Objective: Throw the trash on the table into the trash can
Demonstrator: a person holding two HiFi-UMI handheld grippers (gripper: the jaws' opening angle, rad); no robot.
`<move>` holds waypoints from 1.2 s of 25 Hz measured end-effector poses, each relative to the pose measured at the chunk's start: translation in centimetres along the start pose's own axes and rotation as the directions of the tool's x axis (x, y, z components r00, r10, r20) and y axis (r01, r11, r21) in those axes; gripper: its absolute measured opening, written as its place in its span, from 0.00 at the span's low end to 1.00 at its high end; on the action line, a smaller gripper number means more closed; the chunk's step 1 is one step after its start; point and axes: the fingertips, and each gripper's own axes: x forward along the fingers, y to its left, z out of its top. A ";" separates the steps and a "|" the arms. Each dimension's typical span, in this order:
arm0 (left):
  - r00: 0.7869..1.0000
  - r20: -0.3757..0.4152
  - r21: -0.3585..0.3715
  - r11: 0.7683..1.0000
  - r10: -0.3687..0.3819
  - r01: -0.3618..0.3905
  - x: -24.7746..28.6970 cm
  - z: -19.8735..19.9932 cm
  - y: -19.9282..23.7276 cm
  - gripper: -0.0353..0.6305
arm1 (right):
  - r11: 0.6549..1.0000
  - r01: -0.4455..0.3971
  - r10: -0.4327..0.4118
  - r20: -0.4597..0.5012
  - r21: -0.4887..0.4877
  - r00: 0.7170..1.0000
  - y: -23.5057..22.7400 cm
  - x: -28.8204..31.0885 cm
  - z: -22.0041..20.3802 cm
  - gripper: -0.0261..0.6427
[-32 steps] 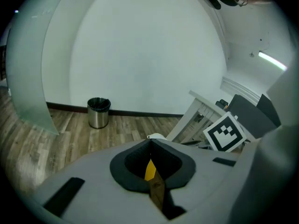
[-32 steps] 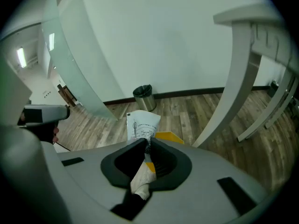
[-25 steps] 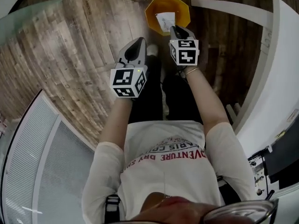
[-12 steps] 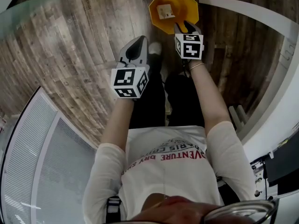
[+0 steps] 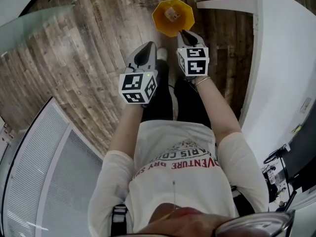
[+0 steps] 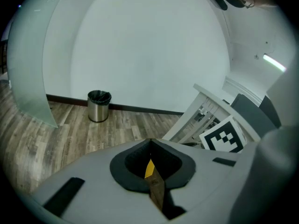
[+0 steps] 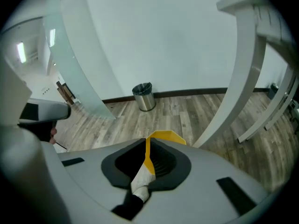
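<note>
Right gripper (image 5: 184, 33) is pointing steeply down over the near lip of the yellow trash can (image 5: 160, 22). Its jaws have just been closing and are now sitting together with nothing pinched between them. Through the thin slit in the right gripper view, only the can's yellow rim and something pale below it, likely the person's shoe (image 5: 162, 52), are showing. Left gripper (image 5: 147, 48) is hanging just beside it at 9 o'clock, its jaws likewise together and empty. Out from the tips, at 12 o'clock, the can is standing on the wood floor (image 5: 98, 43) with a small crumpled piece of trash (image 5: 172, 14) lying inside it, so that drop is reading as done. At 3 o'clock the white table (image 5: 291, 58) is showing only in part, so it cannot be told whether more trash is waiting there. If any is, both grippers are looking free to go and fetch it.
</note>
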 end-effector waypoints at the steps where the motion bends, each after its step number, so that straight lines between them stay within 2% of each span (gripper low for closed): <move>1: 1.000 0.007 0.012 1.000 -0.013 0.013 -1.1 1.6 -1.2 0.09 | 1.000 0.000 0.000 0.022 0.004 1.000 0.5 -2.3 1.6 0.10; 6: 0.992 0.066 0.117 0.988 -0.109 0.100 -5.8 11.7 -7.2 0.09 | 0.997 0.040 -0.050 0.171 0.060 0.984 2.1 -12.9 10.8 0.09; 10: 0.979 0.100 0.177 0.972 -0.175 0.156 -9.8 17.1 -12.6 0.09 | 0.992 0.074 -0.099 0.269 0.102 0.958 2.2 -21.4 15.2 0.09; 12: 0.965 0.112 0.224 0.952 -0.237 0.208 -11.3 19.4 -15.9 0.09 | 0.987 0.105 -0.141 0.332 0.125 0.933 1.4 -25.8 17.5 0.09; 13: 0.952 0.116 0.254 0.935 -0.283 0.247 -11.8 20.5 -17.8 0.09 | 0.982 0.129 -0.171 0.366 0.137 0.915 0.7 -28.0 18.7 0.09; 15: 0.915 0.118 0.316 0.888 -0.387 0.335 -12.7 22.2 -22.0 0.09 | 0.968 0.183 -0.240 0.429 0.169 0.871 -1.1 -32.3 20.3 0.09; 18: 0.854 0.109 0.397 0.810 -0.508 0.431 -13.5 23.6 -28.9 0.09 | 0.932 0.270 -0.358 0.501 0.242 0.788 -4.8 -39.1 20.8 0.09; 21: 0.802 0.064 0.458 0.732 -0.594 0.505 -14.1 22.7 -35.8 0.09 | 0.887 0.326 -0.458 0.533 0.327 0.712 -8.5 -45.8 18.8 0.09; 23: 0.759 0.017 0.500 0.663 -0.651 0.558 -14.7 21.7 -40.5 0.09 | 0.845 0.362 -0.531 0.537 0.394 0.656 -10.8 -50.3 16.4 0.09; 25: 0.695 -0.035 0.538 0.572 -0.718 0.619 -15.2 20.6 -45.8 0.09 | 0.783 0.408 -0.619 0.527 0.469 0.582 -13.3 -55.0 13.5 0.08; 27: 0.627 -0.078 0.562 0.485 -0.775 0.670 -15.9 19.2 -50.9 0.09 | 0.705 0.452 -0.707 0.499 0.546 0.501 -15.6 -59.5 10.0 0.08; 30: 0.545 -0.130 0.568 0.389 -0.828 0.725 -17.3 16.3 -57.2 0.09 | 0.591 0.482 -0.806 0.441 0.647 0.395 -18.1 -65.4 4.3 0.08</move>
